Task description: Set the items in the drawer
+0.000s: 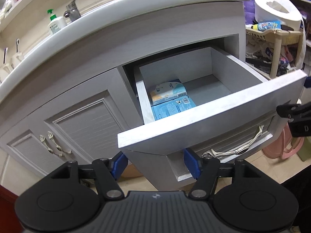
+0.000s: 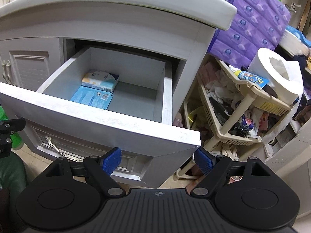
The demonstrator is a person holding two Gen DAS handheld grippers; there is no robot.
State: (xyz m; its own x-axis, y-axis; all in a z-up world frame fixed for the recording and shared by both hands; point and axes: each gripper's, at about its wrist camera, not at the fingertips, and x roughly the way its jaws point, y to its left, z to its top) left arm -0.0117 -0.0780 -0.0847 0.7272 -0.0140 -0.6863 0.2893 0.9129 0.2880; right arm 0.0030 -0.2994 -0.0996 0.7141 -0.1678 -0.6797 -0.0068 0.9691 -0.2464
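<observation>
The drawer [image 2: 97, 114] stands pulled out of the grey vanity cabinet [image 1: 175, 36], holding a tissue pack [image 2: 101, 81] at its far left and a flat blue wipes packet [image 2: 91, 98] nearer, touching it; the right half is bare. Both the left gripper [image 1: 155, 164] and the right gripper [image 2: 158, 162] hang spread and empty near the drawer front. The next item probably belongs in that bare half, lowered clear of the rim. The rack [image 2: 243, 97] to the right holds clutter.

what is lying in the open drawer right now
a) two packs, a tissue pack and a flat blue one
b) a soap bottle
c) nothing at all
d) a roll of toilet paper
a: the drawer holds a tissue pack towards the back and a flat blue pack in front of it, both on the left side, nothing else.
</observation>
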